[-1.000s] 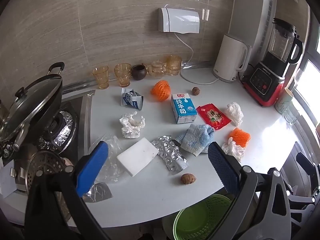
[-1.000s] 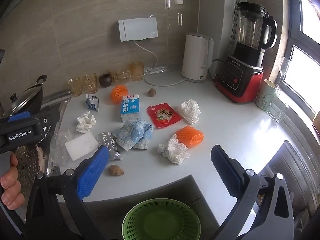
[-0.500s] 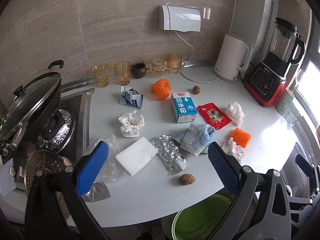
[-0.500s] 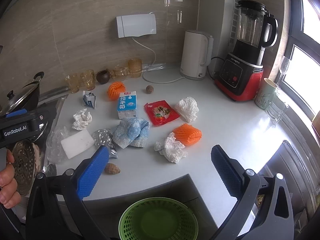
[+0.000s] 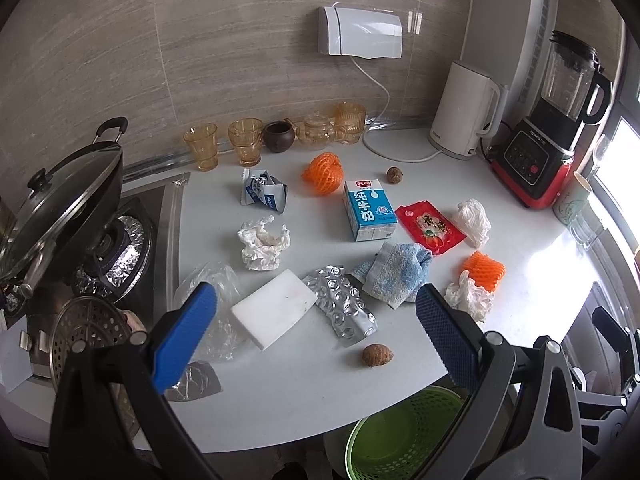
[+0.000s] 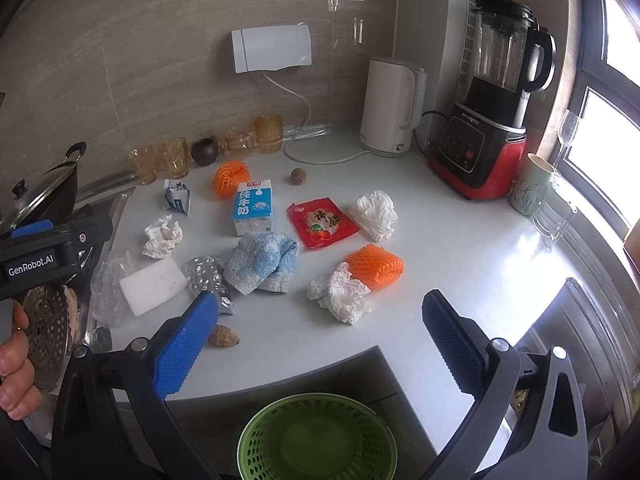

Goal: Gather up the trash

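Trash lies scattered on the white counter point(image 5: 520, 320): a milk carton point(image 5: 369, 210), red snack packet point(image 5: 429, 227), silver foil bag point(image 5: 342, 309), crumpled tissues point(image 5: 262, 242), orange foam nets point(image 5: 323, 172), a white foam block point(image 5: 274, 313), clear plastic point(image 5: 218, 280), a blue cloth point(image 5: 394, 274) and a brown nut point(image 5: 377, 355). A green basket point(image 6: 318, 438) sits below the counter edge. My left gripper point(image 5: 316, 336) is open and empty above the near edge. My right gripper point(image 6: 318, 334) is open and empty in front of a crumpled tissue point(image 6: 342, 294).
A wok with glass lid point(image 5: 56, 204) and a steamer insert point(image 5: 86, 340) stand on the stove at left. Amber glasses point(image 5: 244, 146), a white kettle point(image 5: 464, 110), a red blender point(image 5: 548, 128) and a cup point(image 6: 532, 190) line the back and right.
Both grippers have drifted slightly forward and left over the counter; both stay open and empty. Nothing on the counter has moved.
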Available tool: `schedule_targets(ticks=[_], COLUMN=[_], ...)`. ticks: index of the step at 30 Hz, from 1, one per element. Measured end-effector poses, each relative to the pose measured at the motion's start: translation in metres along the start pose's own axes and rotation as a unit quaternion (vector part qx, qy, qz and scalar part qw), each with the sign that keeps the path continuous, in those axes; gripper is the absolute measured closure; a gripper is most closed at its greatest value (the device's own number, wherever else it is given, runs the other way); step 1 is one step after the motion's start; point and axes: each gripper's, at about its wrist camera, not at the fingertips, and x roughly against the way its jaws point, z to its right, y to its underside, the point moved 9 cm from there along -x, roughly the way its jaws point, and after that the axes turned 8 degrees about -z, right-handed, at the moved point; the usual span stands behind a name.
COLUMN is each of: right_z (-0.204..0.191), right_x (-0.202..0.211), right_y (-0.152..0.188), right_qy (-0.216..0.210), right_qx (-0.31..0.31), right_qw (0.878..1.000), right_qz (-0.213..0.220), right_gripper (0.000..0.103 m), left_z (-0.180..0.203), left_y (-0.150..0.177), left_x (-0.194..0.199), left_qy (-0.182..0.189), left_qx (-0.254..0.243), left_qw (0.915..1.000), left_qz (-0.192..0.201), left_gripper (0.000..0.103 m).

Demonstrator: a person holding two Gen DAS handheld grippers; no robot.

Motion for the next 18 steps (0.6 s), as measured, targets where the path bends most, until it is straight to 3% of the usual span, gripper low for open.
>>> schedule_targets(ticks=[18], right_z=[-0.0014], right_x=[-0.0016], right_y=[0.0028], right_qy=[-0.001], right_qx=[-0.001], right_qw=[1.0], right_qz=[-0.003], right_gripper=[0.002], left_z=[0.0009], left_y=[0.0004], left_x=[-0.0005], left_qy=[-0.001], left_qx=[0.0], left_qw=[1.0], left_qz=[-0.002], left_gripper=[0.007])
